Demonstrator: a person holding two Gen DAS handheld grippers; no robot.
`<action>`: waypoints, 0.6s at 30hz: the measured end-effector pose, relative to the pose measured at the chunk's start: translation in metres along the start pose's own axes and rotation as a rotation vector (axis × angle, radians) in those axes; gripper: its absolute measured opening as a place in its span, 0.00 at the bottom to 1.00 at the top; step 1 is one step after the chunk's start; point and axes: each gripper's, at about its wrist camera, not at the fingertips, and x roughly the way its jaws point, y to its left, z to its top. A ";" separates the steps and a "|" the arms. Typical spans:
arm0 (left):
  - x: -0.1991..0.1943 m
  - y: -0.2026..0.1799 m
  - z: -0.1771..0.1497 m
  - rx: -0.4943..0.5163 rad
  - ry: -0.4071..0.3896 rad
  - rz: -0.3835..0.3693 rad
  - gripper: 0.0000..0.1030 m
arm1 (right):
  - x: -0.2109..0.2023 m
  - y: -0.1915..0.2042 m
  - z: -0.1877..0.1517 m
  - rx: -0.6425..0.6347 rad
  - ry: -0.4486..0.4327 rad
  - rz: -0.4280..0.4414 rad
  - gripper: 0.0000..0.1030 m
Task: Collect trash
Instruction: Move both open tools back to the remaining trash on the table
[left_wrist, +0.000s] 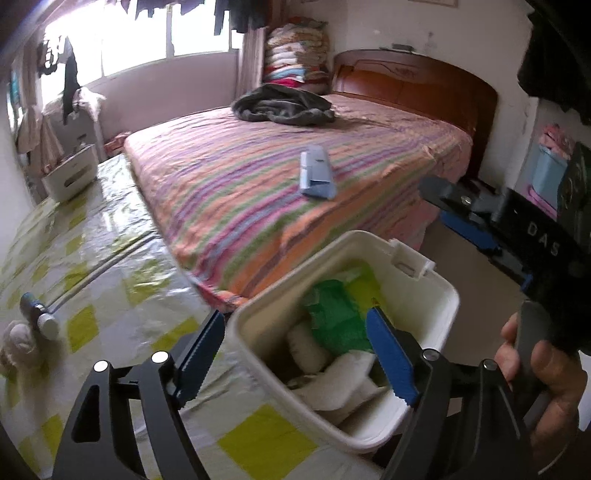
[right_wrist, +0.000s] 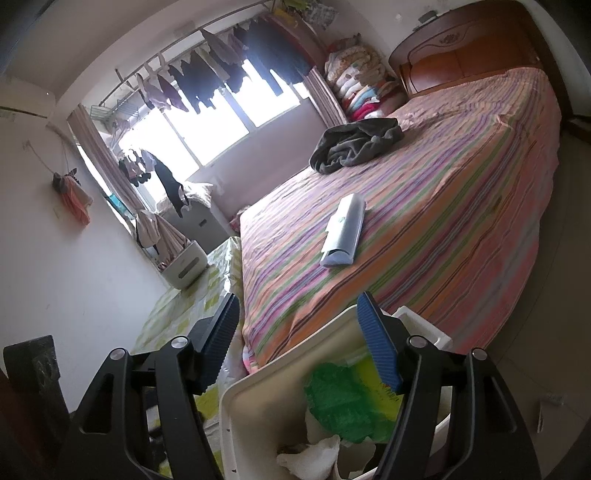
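Left gripper (left_wrist: 295, 354): jaws spread wide, nothing clamped between them. The left pad sits outside the white bin (left_wrist: 436, 306), over the checked floor covering (left_wrist: 122, 266); the right pad hangs inside the bin mouth above the contents. Whether either pad touches the rim cannot be told.

Right gripper (right_wrist: 299, 339): jaws also wide apart and empty. Its right pad overlaps the bin's far rim in the right wrist view; its left pad stands clear of the bin, on the side toward the bed edge.

Bin contents: a green wrapper (left_wrist: 336, 321) against a yellow sheet, with crumpled white tissue (left_wrist: 343, 373) below it. The bin stands on the floor just beside the near corner of the bed (left_wrist: 258, 177).

On the striped bedspread, well apart from the bin: a flattened pale blue carton (left_wrist: 317, 173), and farther back a dark grey garment (left_wrist: 284, 103) near the headboard.

On the floor covering to the left: a small bottle (left_wrist: 38, 315) lying down, with a wad of tissue (left_wrist: 18, 343) just beside it. A second white container (left_wrist: 70, 173) stands near the far wall. Open floor lies between the bin and the bottle.
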 end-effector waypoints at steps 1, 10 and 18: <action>-0.003 0.006 -0.002 -0.001 -0.001 0.016 0.74 | 0.001 0.001 -0.001 -0.002 0.003 0.002 0.64; -0.017 0.080 -0.024 -0.090 -0.006 0.151 0.75 | 0.019 0.030 -0.011 -0.041 0.058 0.033 0.66; -0.039 0.134 -0.036 -0.197 -0.034 0.210 0.75 | 0.039 0.069 -0.033 -0.094 0.122 0.074 0.67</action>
